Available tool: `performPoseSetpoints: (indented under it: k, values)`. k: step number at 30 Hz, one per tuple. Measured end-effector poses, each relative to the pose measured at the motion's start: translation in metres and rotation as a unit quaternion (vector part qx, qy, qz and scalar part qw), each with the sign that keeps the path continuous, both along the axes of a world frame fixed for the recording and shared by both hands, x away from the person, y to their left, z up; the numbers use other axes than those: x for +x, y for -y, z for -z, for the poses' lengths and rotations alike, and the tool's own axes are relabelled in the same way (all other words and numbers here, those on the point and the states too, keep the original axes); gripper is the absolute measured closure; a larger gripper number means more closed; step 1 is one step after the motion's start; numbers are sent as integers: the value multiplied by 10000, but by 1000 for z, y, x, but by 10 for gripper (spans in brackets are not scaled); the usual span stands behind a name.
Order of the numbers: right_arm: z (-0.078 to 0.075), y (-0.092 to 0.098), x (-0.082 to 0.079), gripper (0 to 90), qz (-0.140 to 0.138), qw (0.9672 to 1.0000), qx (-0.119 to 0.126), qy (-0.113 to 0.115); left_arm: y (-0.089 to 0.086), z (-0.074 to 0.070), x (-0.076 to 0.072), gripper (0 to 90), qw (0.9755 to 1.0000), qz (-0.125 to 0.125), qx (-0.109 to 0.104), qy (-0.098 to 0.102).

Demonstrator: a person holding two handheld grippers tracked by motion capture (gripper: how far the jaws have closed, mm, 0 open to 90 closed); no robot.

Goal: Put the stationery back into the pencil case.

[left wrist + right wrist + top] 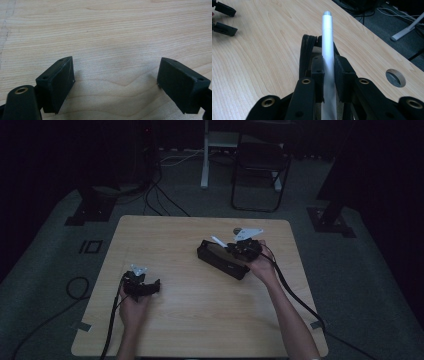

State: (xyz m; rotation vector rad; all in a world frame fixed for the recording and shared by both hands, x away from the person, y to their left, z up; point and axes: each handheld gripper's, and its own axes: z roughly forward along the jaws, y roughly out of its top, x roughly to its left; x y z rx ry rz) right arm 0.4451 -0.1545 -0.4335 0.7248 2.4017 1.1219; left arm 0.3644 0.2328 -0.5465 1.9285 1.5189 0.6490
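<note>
Dim room around a wooden table (200, 330)

We see grey carpet (45, 265), a black folding chair (260, 165), a white desk leg (204, 155) and trailing cables (160, 200) beyond.

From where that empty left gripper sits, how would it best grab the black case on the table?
Across its narrow width, near the end closest to the left gripper, coming down from above. The black case is long, low and lies flat, slanting across the table, so only its short side suits the jaws. Its far end is taken: the right gripper holds a silver pen over it.
</note>
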Motion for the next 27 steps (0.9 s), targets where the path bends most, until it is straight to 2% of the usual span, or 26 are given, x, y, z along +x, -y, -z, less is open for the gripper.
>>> performPoseSetpoints:
  k: [27]
  values:
    - [12,-6,5,785,-6,9998,-167,-93,0,0,0,147,10000,0,-2,-2]
